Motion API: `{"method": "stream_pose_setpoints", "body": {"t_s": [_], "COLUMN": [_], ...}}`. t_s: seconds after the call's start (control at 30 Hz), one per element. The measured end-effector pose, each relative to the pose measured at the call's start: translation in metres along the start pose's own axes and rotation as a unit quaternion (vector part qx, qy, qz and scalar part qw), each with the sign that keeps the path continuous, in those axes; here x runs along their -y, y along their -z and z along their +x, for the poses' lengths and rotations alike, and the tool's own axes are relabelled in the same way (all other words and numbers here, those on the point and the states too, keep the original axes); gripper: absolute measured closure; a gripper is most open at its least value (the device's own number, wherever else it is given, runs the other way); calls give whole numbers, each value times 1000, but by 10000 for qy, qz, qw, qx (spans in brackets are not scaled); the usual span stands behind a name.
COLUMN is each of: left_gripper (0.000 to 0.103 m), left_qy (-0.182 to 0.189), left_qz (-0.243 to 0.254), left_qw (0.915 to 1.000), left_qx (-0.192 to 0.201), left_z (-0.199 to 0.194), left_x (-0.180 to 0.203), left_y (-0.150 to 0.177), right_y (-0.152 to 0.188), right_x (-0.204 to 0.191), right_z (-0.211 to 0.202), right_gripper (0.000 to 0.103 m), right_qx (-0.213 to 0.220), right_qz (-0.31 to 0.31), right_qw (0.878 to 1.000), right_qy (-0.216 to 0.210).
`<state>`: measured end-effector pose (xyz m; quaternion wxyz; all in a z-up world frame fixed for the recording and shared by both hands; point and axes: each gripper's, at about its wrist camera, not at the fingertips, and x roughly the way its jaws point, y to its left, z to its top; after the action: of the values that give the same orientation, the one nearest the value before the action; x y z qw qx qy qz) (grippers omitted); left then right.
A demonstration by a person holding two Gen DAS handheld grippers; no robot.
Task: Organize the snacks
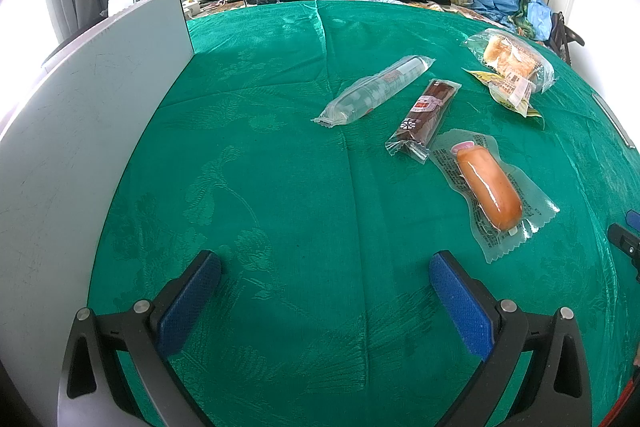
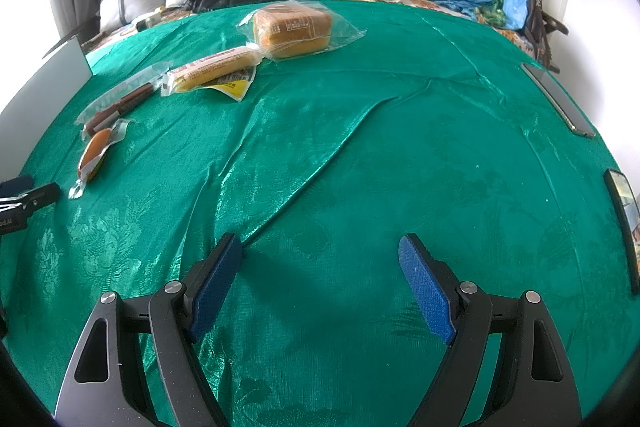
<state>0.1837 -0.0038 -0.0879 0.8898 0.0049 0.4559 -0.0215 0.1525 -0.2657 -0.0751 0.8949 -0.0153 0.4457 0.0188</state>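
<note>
Snacks lie in a loose row on the green cloth (image 1: 280, 167), none yet gathered, and both tools hang over bare cloth with jaws spread wide and nothing between them. Ahead and right of the left tool (image 1: 325, 267) are a sausage (image 1: 489, 195) in a flat sealed pouch, a dark bar (image 1: 425, 115) and a clear-wrapped roll (image 1: 374, 91), with a bread pack (image 1: 510, 61) farther off. From the right tool (image 2: 320, 251) the same group sits far ahead and to the left, a wrapped cake (image 2: 292, 29) farthest out. All look light. The film wrappers are probably slick and crinkly, so a pinch on a loose edge may slip; closing across the firm middle of the sausage or bar seems safer. The bread and cake are likely soft and would crush under a hard squeeze, so a gentle hold across the narrow sides suits them. A grey board (image 1: 100, 99) stands left of the left tool.
</note>
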Motion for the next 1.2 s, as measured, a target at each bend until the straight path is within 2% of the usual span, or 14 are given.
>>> {"method": "stream_pose_setpoints", "body": {"t_s": [1.2], "left_gripper": [0], "left_qy": [1], "left_qz": [3], "left_qw": [10000], "left_qx": [-2], "left_z": [0], "left_x": [0], "left_y": [0], "right_y": [-1], "right_x": [1], "right_z": [0], "right_gripper": [19], "right_qx": [16], "right_qz": [40], "right_qw": [10000], "right_qy": [-40]}}
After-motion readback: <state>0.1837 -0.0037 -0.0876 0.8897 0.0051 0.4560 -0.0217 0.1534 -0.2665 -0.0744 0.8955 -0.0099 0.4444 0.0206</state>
